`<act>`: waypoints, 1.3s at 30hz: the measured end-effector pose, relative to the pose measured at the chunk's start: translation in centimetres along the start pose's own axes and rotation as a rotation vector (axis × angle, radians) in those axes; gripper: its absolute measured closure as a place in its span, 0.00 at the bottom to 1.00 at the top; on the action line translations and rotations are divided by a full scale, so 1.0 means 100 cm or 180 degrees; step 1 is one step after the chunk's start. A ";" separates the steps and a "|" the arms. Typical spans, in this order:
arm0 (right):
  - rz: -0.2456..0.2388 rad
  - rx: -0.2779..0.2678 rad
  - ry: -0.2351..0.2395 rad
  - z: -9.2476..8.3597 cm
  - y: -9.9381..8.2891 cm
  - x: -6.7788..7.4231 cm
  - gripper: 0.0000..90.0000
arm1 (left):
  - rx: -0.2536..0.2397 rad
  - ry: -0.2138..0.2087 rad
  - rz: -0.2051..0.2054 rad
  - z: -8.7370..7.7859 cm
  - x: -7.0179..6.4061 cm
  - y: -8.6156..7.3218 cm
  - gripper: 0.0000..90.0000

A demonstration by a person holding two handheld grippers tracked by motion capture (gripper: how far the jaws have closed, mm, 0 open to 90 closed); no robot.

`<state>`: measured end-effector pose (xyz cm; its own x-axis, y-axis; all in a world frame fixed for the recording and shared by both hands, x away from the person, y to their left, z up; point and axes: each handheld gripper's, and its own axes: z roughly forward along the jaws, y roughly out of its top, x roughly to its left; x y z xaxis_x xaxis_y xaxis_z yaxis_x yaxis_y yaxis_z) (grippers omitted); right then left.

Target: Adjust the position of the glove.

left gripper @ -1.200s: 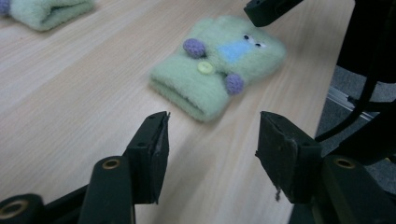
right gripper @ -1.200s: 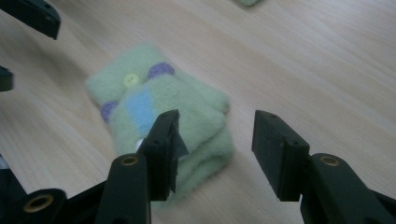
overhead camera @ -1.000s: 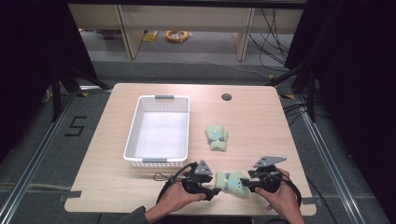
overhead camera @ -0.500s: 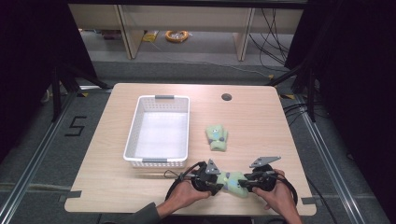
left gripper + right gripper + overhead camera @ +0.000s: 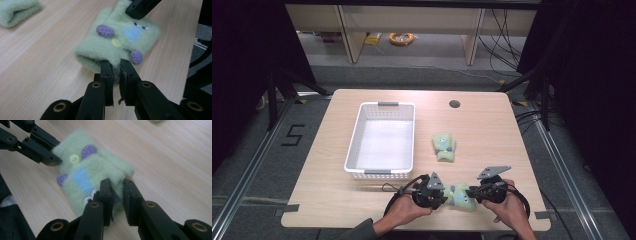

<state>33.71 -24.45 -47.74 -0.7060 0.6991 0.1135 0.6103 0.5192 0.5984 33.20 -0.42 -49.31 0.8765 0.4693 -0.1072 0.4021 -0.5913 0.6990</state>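
1. Seen from the high view, the pale green fleece mitten with purple spots [image 5: 458, 195] lies on the light wooden tabletop [image 5: 492, 130], nearer the person than the white plastic slatted basket [image 5: 382, 137] and off its near right corner. The left gripper [image 5: 438, 192] is at the mitten's left end and the right gripper [image 5: 473, 191] at its right end, so its long axis runs from one to the other. A second green fleece mitten [image 5: 444, 148] lies farther back, right of the basket.

2. In the left gripper view, the fingers [image 5: 107, 72], which have just been closing, pinch the mitten's [image 5: 117, 42] open cuff edge; the mitten stretches straight away from them.

3. In the right gripper view, the fingers [image 5: 130, 191], also just closing, clamp the mitten's [image 5: 87, 167] opposite end, by the blue patch. With both ends held, I judge a lift toward the basket must keep the hands level.
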 end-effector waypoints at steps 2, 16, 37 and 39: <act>-0.0005 -0.0058 0.0065 -0.001 0.006 0.006 0.88 | -0.0030 -0.0027 -0.0073 -0.010 0.002 -0.006 0.91; -0.0216 0.0096 0.0252 0.022 0.027 0.040 0.87 | 0.0017 0.0075 -0.0189 -0.036 0.011 -0.043 0.90; -0.0390 -0.0195 0.0108 0.009 0.045 0.019 0.58 | -0.0120 0.0166 -0.0394 -0.055 0.010 -0.047 0.39; -0.0408 -0.0219 0.0056 0.009 0.051 0.013 0.58 | -0.0153 0.0152 -0.0455 -0.058 0.009 -0.048 0.39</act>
<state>36.15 -20.46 -45.25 -0.7832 0.6200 0.0462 0.4889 0.5683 0.6618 30.55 6.61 -48.68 0.7972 0.5778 -0.1751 0.5077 -0.4847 0.7122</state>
